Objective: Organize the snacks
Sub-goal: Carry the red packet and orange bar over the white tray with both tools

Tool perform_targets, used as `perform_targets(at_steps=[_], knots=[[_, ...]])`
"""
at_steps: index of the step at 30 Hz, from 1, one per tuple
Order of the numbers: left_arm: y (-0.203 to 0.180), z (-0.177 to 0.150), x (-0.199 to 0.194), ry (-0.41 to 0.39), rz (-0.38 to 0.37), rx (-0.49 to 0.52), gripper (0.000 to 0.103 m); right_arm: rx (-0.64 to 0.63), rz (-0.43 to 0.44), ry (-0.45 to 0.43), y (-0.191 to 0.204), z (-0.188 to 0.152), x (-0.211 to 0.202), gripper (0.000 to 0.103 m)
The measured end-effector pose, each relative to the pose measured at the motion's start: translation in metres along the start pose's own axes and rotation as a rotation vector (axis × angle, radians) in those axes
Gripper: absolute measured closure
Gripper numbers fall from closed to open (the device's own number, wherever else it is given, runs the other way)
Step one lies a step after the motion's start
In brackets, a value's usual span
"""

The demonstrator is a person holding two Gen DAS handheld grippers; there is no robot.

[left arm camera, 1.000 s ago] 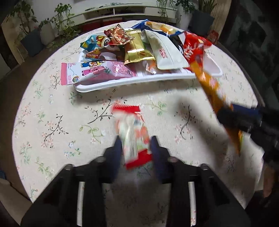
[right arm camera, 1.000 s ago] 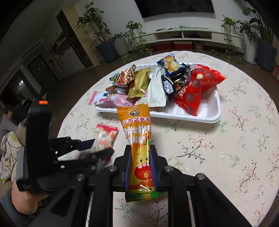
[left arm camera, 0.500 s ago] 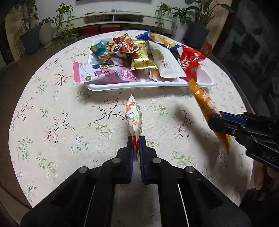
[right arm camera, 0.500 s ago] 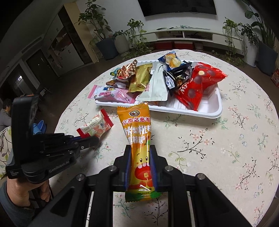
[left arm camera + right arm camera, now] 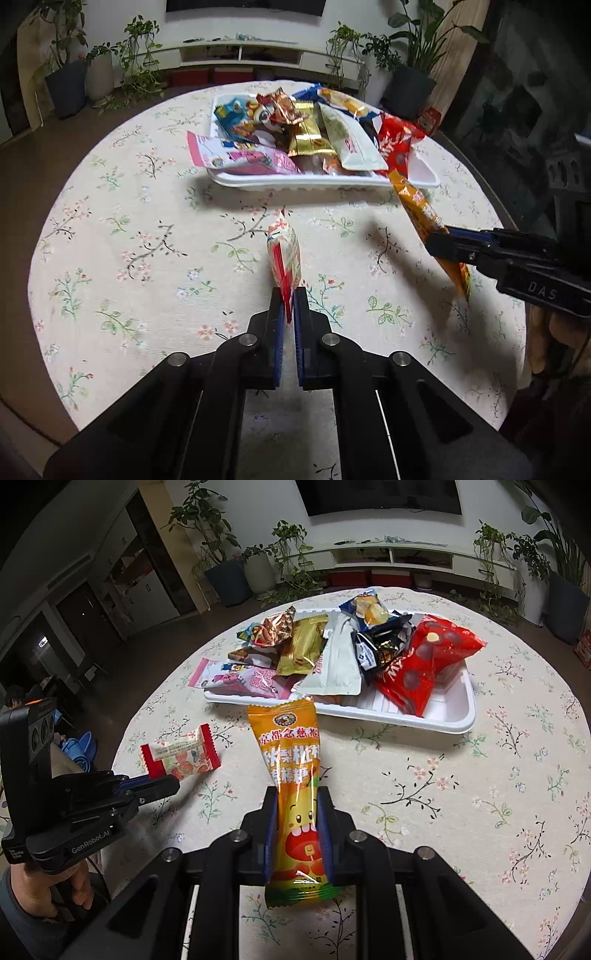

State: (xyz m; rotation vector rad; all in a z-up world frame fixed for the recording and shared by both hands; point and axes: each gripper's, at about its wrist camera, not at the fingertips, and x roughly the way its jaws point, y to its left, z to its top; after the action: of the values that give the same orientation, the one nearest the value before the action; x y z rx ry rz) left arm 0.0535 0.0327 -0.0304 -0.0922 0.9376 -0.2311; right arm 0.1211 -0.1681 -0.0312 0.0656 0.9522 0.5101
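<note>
- Left hand-held gripper (image 5: 288,300) is clamped on a small red-and-white candy packet (image 5: 283,248).
- Right hand-held gripper (image 5: 294,812) pinches the orange snack stick (image 5: 291,775).
- Ahead of both, the white tray (image 5: 436,722) already holds most snacks; these two remain.

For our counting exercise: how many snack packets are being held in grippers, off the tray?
2. The small red-and-white candy packet is pinched in the left gripper; the long orange packet is clamped in the right gripper. None looks hidden.
</note>
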Motion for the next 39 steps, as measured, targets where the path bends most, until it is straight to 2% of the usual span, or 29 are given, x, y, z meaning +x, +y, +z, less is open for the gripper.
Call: perform_targets(at_steps=[3, 5, 9, 10, 12, 13, 14, 17, 18, 20, 22, 23, 24, 25, 26, 27, 34, 39], knots=[[-0.002, 0.003, -0.002, -0.001, -0.001, 0.009, 0.101, -0.004, -0.002, 0.005, 0.001, -0.001, 0.001, 0.081], [-0.007, 0.003, 0.006, 0.043, 0.008, 0.037, 0.101, -0.005, -0.003, 0.013, 0.001, -0.003, 0.002, 0.081], [-0.01, 0.001, 0.009, 0.001, 0.057, 0.033, 0.099, -0.009, -0.001, 0.012, 0.002, -0.003, 0.001, 0.081], [-0.008, 0.001, 0.008, -0.011, 0.076, 0.022, 0.095, -0.009, -0.001, 0.012, 0.002, -0.003, 0.002, 0.081], [-0.007, 0.003, 0.006, -0.006, 0.104, 0.019, 0.077, -0.011, -0.002, 0.015, 0.002, -0.003, 0.002, 0.081], [-0.008, 0.003, 0.002, -0.013, 0.116, 0.025, 0.044, -0.012, -0.002, 0.016, 0.003, -0.003, 0.001, 0.081], [-0.008, 0.004, -0.001, -0.02, 0.121, 0.033, 0.021, -0.012, -0.001, 0.016, 0.003, -0.003, 0.001, 0.081], [-0.013, 0.008, -0.009, -0.027, 0.16, 0.093, 0.02, -0.012, 0.002, 0.016, 0.003, -0.002, 0.001, 0.081], [-0.015, 0.012, -0.005, -0.018, 0.193, 0.127, 0.02, -0.013, 0.002, 0.018, 0.004, -0.002, 0.001, 0.081], [-0.016, 0.021, 0.006, 0.005, 0.207, 0.174, 0.02, -0.018, 0.002, 0.02, 0.005, -0.003, 0.001, 0.081], [-0.015, 0.027, 0.026, 0.072, 0.215, 0.214, 0.021, -0.022, 0.001, 0.021, 0.006, -0.003, 0.001, 0.081], [-0.014, 0.029, 0.038, 0.12, 0.21, 0.228, 0.025, -0.019, -0.001, 0.023, 0.005, -0.003, 0.001, 0.081], [-0.013, 0.029, 0.043, 0.135, 0.204, 0.233, 0.031, -0.015, -0.002, 0.025, 0.004, -0.003, 0.002, 0.081], [-0.012, 0.028, 0.05, 0.156, 0.205, 0.238, 0.052, -0.011, -0.004, 0.028, 0.003, -0.003, 0.003, 0.081], [-0.009, 0.028, 0.053, 0.162, 0.201, 0.23, 0.064, -0.009, -0.006, 0.029, 0.002, -0.003, 0.004, 0.081], [-0.005, 0.028, 0.053, 0.148, 0.176, 0.197, 0.071, -0.008, -0.005, 0.03, 0.002, -0.002, 0.004, 0.081], [-0.002, 0.023, 0.047, 0.123, 0.13, 0.169, 0.075, -0.015, -0.005, 0.027, 0.004, -0.002, 0.006, 0.081], [-0.004, 0.023, 0.022, 0.066, 0.089, 0.136, 0.075, -0.003, -0.003, -0.007, 0.003, -0.001, -0.003, 0.081]])
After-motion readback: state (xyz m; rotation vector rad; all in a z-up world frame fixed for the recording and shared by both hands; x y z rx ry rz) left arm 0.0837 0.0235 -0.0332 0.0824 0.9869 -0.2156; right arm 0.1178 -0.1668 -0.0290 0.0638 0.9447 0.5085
